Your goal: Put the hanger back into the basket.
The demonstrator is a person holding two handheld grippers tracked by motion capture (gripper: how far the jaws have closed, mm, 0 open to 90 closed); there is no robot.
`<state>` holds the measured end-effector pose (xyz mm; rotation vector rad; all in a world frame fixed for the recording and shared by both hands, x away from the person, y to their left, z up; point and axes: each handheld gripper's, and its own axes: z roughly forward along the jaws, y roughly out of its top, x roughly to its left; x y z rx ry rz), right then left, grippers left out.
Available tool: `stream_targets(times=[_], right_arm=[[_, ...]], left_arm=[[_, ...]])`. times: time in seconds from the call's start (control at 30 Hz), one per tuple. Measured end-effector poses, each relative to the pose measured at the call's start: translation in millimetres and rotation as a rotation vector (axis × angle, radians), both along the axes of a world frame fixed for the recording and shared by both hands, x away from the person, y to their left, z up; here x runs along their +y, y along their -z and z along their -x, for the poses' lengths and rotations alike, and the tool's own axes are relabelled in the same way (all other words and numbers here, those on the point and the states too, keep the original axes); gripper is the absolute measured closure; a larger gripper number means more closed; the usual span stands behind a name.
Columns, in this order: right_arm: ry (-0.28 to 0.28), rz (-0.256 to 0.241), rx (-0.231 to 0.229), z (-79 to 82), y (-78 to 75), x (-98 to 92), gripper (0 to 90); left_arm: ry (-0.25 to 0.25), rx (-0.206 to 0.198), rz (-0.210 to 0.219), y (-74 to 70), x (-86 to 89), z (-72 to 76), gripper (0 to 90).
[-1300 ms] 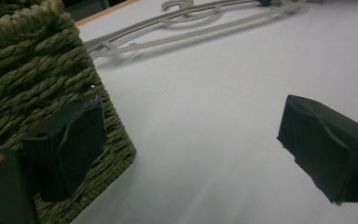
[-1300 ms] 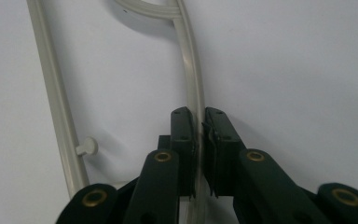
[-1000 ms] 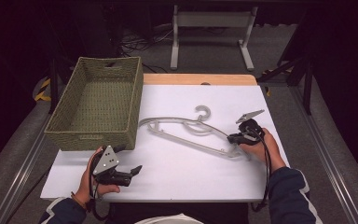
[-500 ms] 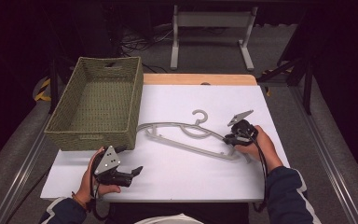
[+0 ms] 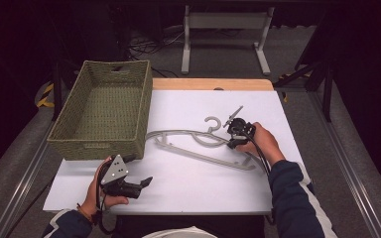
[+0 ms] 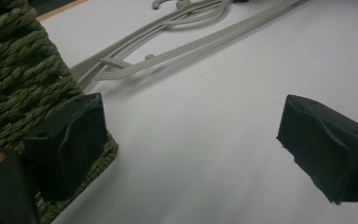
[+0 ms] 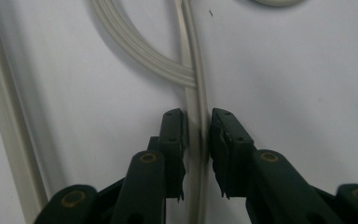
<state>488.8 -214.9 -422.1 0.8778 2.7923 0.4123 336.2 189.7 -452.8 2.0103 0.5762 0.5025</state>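
From the high view we see a grey plastic hanger [image 5: 198, 144] lying flat on the white table [image 5: 188, 188], just right of a green woven basket [image 5: 101, 109] that stands at the table's left side. Our right tongs [image 5: 234, 136] sit at the hanger's right part, near its hook, with the right hand [image 5: 260, 141] wrapped behind them. The left tongs [image 5: 141, 184] rest low near the table's front left corner, held by the left hand [image 5: 101, 196], well apart from the hanger.

The right gripper view tells us what the high view cannot: the two black jaws stand one on each side of a thin hanger bar [image 7: 196, 121], pressed close against it, so we read the right tongs [image 7: 196, 154] as clamped on the hanger. A curved grey strip joins that bar just beyond the jaw tips.

In the left gripper view the left tongs [image 6: 191, 140] are spread wide with nothing but bare white surface between the jaws; the basket's rope weave [image 6: 23, 84] is just beside one jaw, and the hanger [image 6: 168, 42] lies farther off.

A tan wooden edge shows at the table's far side. Beyond it the room is dark, with grey floor, cables and a pale metal stand [image 5: 225, 34].
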Motion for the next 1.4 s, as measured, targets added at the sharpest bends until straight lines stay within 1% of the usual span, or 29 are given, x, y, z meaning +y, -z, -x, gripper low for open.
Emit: stream_targets(times=[0.07,0.1,0.17,0.2,0.27,0.37,0.4,0.43,0.47,0.5,0.53,0.57,0.6,0.63,0.67,0.73,0.83,0.87,0.93,0.97,1.0,1.03,1.07,1.1,1.17,1.23,1.27,1.4], right_arm=[[0.008,0.028,0.010,-2.0,-0.6,6.3,78.5],[0.013,0.038,0.006,-1.9,-0.6,8.9,80.9],[0.010,0.063,-0.008,0.1,-0.5,12.8,81.6],[0.019,0.065,-0.017,1.2,-0.1,13.7,81.6],[0.010,0.076,-0.037,4.6,0.0,14.1,82.0],[0.008,0.063,-0.077,9.8,1.4,12.5,82.5],[0.011,0.052,-0.086,10.9,1.7,11.4,82.7],[0.027,0.020,-0.093,12.7,2.3,7.7,82.7],[0.028,-0.008,-0.096,13.9,2.4,3.5,82.7],[0.028,-0.008,-0.096,13.9,2.4,3.5,82.7],[0.031,-0.027,-0.103,14.7,2.5,0.7,82.7],[0.053,-0.080,-0.115,17.1,3.7,-7.4,82.7],[0.059,-0.102,-0.125,18.6,3.5,-11.7,82.7],[0.059,-0.102,-0.125,18.6,3.5,-11.7,82.7],[0.076,-0.130,-0.134,20.1,3.4,-16.4,82.7],[0.091,-0.130,-0.166,22.2,0.4,-22.2,82.7],[0.113,-0.176,-0.187,25.4,-4.7,-30.9,82.7],[0.126,-0.184,-0.193,26.2,-5.2,-32.8,82.7],[0.138,-0.201,-0.218,27.3,-7.0,-38.0,82.7],[0.148,-0.226,-0.218,27.4,-7.6,-40.8,82.7],[0.148,-0.226,-0.218,27.4,-7.6,-40.8,82.7],[0.152,-0.244,-0.221,27.6,-8.1,-43.0,82.7],[0.168,-0.275,-0.233,28.2,-9.9,-46.5,82.7],[0.179,-0.289,-0.242,28.7,-11.6,-48.6,82.7],[0.194,-0.313,-0.275,30.3,-15.1,-52.0,82.7],[0.210,-0.334,-0.298,31.8,-17.3,-54.8,82.7],[0.222,-0.343,-0.313,32.6,-18.3,-56.1,82.7],[0.259,-0.399,-0.366,36.0,-23.7,-62.3,82.7]], left_arm=[[0.001,0.002,0.001,0.2,-1.4,0.2,8.7],[0.002,0.001,-0.001,0.1,-2.0,0.0,8.7],[0.004,0.006,-0.001,0.3,-2.8,-0.2,8.7],[0.005,0.006,-0.005,0.4,-3.1,-0.6,8.7],[0.006,0.007,-0.009,0.8,-3.5,-0.9,8.8],[0.007,0.010,-0.009,1.2,-3.1,-1.6,8.9],[0.006,0.012,-0.005,1.3,-2.8,-1.5,8.9],[0.007,0.011,-0.005,1.1,-2.0,-1.4,8.9],[0.005,0.010,-0.005,1.0,-1.6,-1.3,8.9],[0.005,0.010,-0.005,1.0,-1.6,-1.3,8.8],[-0.001,0.007,-0.003,0.9,-0.8,-1.3,8.8],[-0.002,0.009,0.002,0.9,-0.1,-1.0,8.7],[-0.002,0.005,0.002,1.0,0.2,-1.0,8.7],[-0.002,0.005,0.002,1.0,0.2,-1.0,8.7],[-0.002,0.005,0.000,0.8,0.3,-0.8,8.7],[-0.003,0.004,-0.002,0.7,-0.3,-0.5,8.7],[-0.005,0.000,-0.004,0.5,-0.4,-0.4,8.7],[-0.010,-0.002,-0.003,0.2,-0.1,-0.4,8.6],[-0.012,-0.004,0.000,-0.2,0.3,-0.2,8.3],[-0.017,-0.008,0.007,-0.4,0.8,0.0,8.2],[-0.017,-0.008,0.007,-0.4,0.8,0.0,8.2],[-0.018,-0.009,0.006,-0.5,1.2,-0.1,8.2],[-0.018,-0.009,0.008,-0.4,1.2,0.0,8.2],[-0.017,-0.013,0.009,-0.6,1.2,0.0,8.0],[-0.016,-0.020,0.007,-0.9,1.5,0.4,7.5],[-0.014,-0.020,0.016,-1.1,2.0,1.0,7.2],[-0.014,-0.027,0.015,-1.7,2.6,0.9,7.1],[-0.015,-0.040,0.024,-2.7,3.3,1.6,6.7]])
